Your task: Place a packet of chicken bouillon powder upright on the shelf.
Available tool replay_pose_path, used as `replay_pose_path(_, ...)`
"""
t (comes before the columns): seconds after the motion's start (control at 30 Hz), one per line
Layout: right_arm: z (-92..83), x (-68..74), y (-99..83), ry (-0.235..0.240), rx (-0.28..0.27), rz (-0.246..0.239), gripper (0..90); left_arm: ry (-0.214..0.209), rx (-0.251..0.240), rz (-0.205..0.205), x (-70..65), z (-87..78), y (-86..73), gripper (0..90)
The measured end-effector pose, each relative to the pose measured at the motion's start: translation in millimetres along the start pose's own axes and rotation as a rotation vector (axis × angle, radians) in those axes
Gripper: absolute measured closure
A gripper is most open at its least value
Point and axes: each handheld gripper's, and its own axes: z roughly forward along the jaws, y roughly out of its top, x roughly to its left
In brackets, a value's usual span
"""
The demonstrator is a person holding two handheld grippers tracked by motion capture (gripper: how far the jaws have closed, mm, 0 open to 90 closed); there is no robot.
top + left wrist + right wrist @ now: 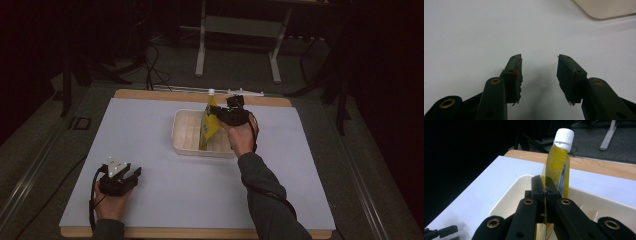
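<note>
Left gripper: the left gripper (134, 173) lies in the lower left of the high view, on the pale table cover (150, 130), held by the left hand (111, 202). In the left gripper view (539, 72) its jaws stand apart with nothing between them; it is released.
Cut off, near: the left forearm leaves the high view at the bottom edge. In the left gripper view just a corner of the cream tray (606, 10) shows at the upper right.
Right gripper: the right gripper (219, 114) is at the centre of the high view, over the tray (186, 145), held by the right hand (242, 137). In the right gripper view (545, 187) its jaws are pressed together on the flat edge of the yellow pouch (556, 173); it is grasping the pouch.
Pouch, place: the pouch (210, 122) is above the tray's right half, in the centre of the frame.
Pouch, direction: its long axis is near upright, the white cap (564, 136) at the top and leaning a little toward the far edge.
Hidden: the lower end of the pouch is behind the jaws; whether it touches the tray I cannot tell. The print on the pouch is too blurred to read.
Far: a metal stand (239, 30) is on the dark floor beyond the table.
</note>
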Motion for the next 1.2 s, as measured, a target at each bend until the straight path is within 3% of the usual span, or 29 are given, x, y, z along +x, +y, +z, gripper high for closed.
replay_pose_path(0.37, 3.8, -3.8, 4.5, -0.006, 0.011, 0.022, 90.0, 0.0, 0.0, -0.002, 0.0, -0.2, 0.0, 54.9)
replay_pose_path(0.6, 3.8, -2.7, 6.8, -0.004, 0.034, 0.007, 88.9, 0.001, 0.0, -0.001, 0.0, -0.2, 0.0, 54.8)
replay_pose_path(0.73, 5.5, 2.6, 1.8, -0.019, 0.04, -0.057, 81.1, 0.0, 0.0, -0.002, 0.1, -0.3, 0.0, 54.8)
replay_pose_path(0.93, 4.7, 6.1, 0.3, -0.007, 0.042, -0.08, 69.5, 0.001, -0.003, -0.005, 0.2, -0.5, 0.0, 54.8)
replay_pose_path(0.97, 3.3, 8.3, 0.6, -0.015, 0.037, -0.109, 64.6, 0.001, -0.003, -0.006, 0.1, -0.6, 0.0, 54.8)
replay_pose_path(1.2, -4.6, 14.5, 3.1, -0.05, 0.039, -0.184, 58.3, 0.003, -0.007, -0.007, 0.0, -0.6, 0.0, 54.7)
